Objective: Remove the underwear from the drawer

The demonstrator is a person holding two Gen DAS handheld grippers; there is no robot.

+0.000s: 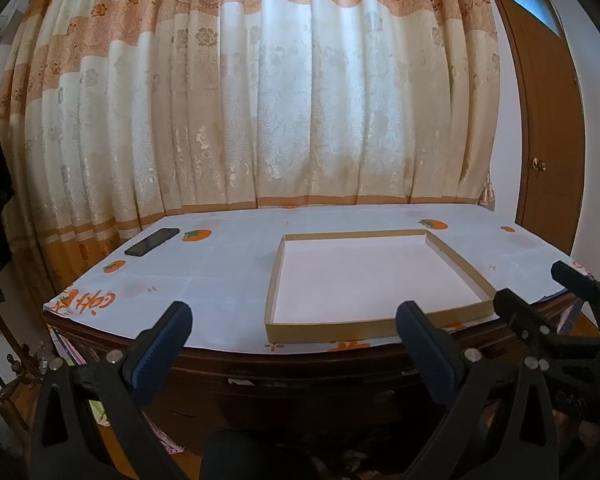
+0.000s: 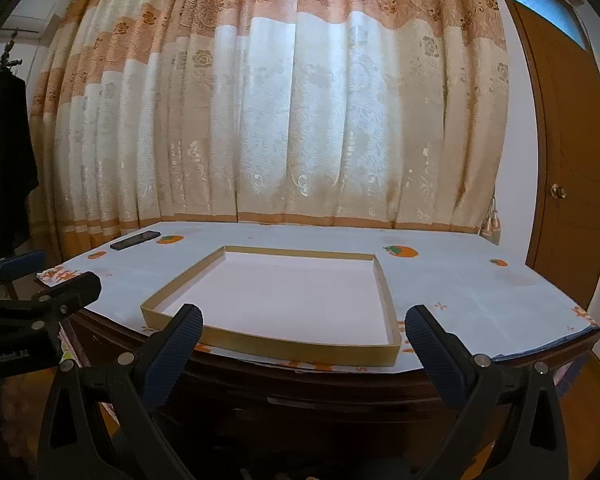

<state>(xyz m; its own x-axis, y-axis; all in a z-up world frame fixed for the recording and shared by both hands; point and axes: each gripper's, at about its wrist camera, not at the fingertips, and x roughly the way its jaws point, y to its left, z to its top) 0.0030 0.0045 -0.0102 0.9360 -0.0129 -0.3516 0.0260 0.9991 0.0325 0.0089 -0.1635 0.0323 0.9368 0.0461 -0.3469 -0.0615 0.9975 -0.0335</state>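
No underwear shows in either view, and the drawer [image 1: 300,396] in the dark wooden front below the bench top looks closed. On the bench [image 1: 220,280], covered by a white cloth printed with orange fruit, lies a shallow cardboard tray [image 1: 380,322] with a white floor and low tan walls, nothing in it. A black phone [image 1: 152,242] rests near the far left corner of the cloth, well apart from the tray. The left tool [image 1: 294,320] hangs in front of the bench edge, released, fingers spread wide and holding nothing. The right tool [image 2: 304,324] hangs beside it, likewise spread and bare. Behind the bench falls a cream and orange curtain [image 1: 260,100]; a brown door [image 1: 552,140] stands at the right.
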